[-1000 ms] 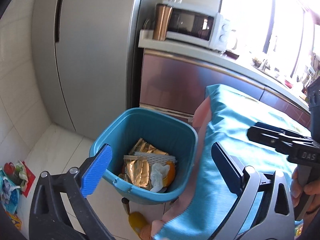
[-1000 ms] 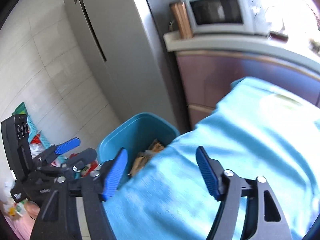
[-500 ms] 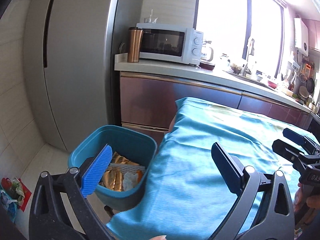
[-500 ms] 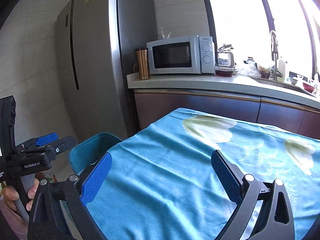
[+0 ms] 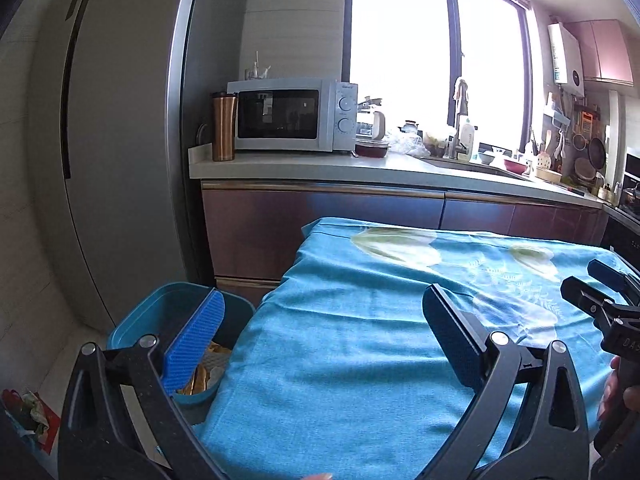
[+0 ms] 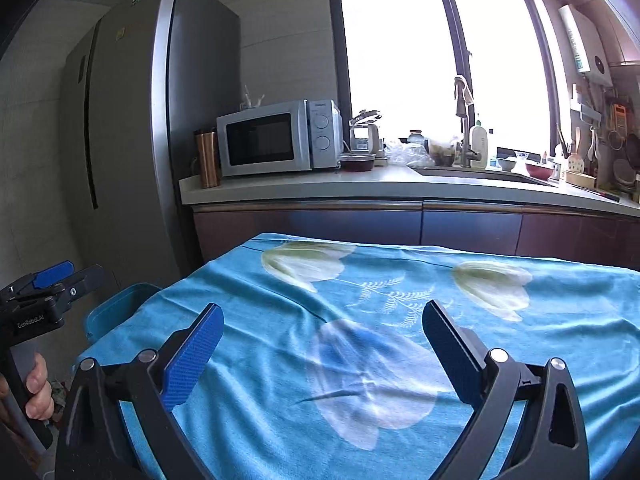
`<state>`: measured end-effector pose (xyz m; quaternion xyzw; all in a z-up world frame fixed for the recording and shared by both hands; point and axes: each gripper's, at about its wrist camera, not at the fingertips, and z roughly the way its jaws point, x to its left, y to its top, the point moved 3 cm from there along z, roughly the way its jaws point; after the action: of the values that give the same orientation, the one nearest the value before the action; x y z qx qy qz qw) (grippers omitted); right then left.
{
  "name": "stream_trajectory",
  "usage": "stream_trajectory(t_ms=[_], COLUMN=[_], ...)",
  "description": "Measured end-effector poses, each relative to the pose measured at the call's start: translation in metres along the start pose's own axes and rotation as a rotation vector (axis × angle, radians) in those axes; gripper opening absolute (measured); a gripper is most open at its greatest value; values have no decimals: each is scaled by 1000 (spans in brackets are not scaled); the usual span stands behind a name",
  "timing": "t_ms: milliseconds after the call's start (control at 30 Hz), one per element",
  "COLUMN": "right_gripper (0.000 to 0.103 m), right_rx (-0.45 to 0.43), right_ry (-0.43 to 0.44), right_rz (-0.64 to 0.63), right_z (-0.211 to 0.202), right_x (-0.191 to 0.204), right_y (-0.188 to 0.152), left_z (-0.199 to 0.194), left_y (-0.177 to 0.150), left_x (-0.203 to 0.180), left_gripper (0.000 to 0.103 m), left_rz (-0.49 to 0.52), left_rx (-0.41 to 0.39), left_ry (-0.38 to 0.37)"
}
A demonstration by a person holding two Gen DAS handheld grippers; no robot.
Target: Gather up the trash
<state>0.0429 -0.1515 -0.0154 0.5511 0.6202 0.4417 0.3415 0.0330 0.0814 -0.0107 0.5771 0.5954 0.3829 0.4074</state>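
Observation:
A teal trash bin (image 5: 140,320) stands on the floor at the table's left end, with gold wrappers (image 5: 200,376) inside; in the right wrist view only its rim (image 6: 116,308) shows. My left gripper (image 5: 324,344) is open and empty, above the table's left edge beside the bin. My right gripper (image 6: 320,352) is open and empty, over the blue flowered tablecloth (image 6: 400,320). Each gripper shows at the edge of the other's view: the right gripper (image 5: 604,300), the left gripper (image 6: 48,284).
A grey fridge (image 5: 112,160) stands behind the bin. A counter (image 5: 360,168) beyond the table carries a microwave (image 5: 292,120), a copper tumbler (image 5: 223,126) and a sink with dishes. Some litter (image 5: 24,416) lies on the floor at the far left.
Both grippers have lifted and tilted up from the bin toward the table and counter. The bin has slid to the lower left of both views. Both stay open.

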Motion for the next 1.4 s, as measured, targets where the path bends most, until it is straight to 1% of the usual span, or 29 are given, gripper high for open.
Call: stream_trajectory(t_ms=[200,367,1000,1400], right_gripper=[96,96,96,96], right_rx=[-17,-21,-46,-64], right_ry=[-45,-63,-121,-163], right_rz=[11,8,24,27], right_z=[-8,-12,-24,-29], right_x=[-18,-23,-42,-56], right_y=[-4,-7,-7,-6], left_z=[-1,-5,-11,-4], left_y=[2,3,4,3], left_x=[-16,-27,-44,-58], left_gripper=[98,98,98,98], left_rz=[16,33,47,62], left_rx=[-21,-41,-84,-94], left_ry=[-11,-13,-23,-40])
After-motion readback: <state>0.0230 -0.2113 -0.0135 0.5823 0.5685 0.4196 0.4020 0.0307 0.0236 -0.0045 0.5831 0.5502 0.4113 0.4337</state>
